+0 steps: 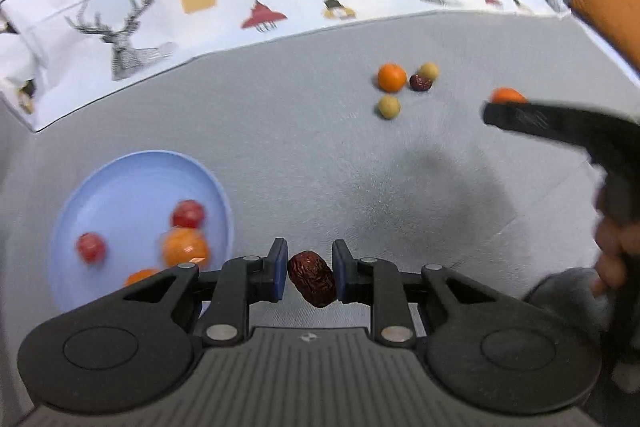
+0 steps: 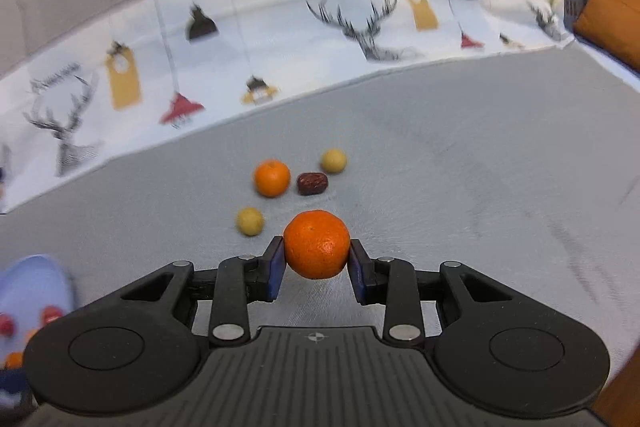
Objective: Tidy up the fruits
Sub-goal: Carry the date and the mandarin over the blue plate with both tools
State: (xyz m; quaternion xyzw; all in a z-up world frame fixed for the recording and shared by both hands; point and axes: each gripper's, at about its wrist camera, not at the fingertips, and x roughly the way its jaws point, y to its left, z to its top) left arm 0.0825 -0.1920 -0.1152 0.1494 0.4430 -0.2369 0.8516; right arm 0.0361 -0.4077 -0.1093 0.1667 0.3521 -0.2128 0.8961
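My left gripper [image 1: 310,255] is shut on a wrinkled dark red date [image 1: 313,283], held just right of a light blue plate [image 1: 132,183]. The plate holds two red fruits [image 1: 188,213] and some oranges [image 1: 185,247]. My right gripper [image 2: 316,247] is shut on an orange [image 2: 317,244] above the grey cloth; in the left wrist view that orange [image 1: 507,95] peeks over the right gripper's black finger [image 1: 516,117]. Beyond it lie another orange [image 2: 272,177], a date [image 2: 312,183] and two small yellowish fruits [image 2: 333,160] [image 2: 250,221].
A white cloth printed with deer heads and tags [image 1: 124,43] runs along the far edge of the grey cloth [image 1: 304,155]. An orange cushion [image 2: 612,15] sits at the far right. A person's hand [image 1: 610,247] holds the right gripper's handle. The plate's edge [image 2: 36,279] shows at lower left.
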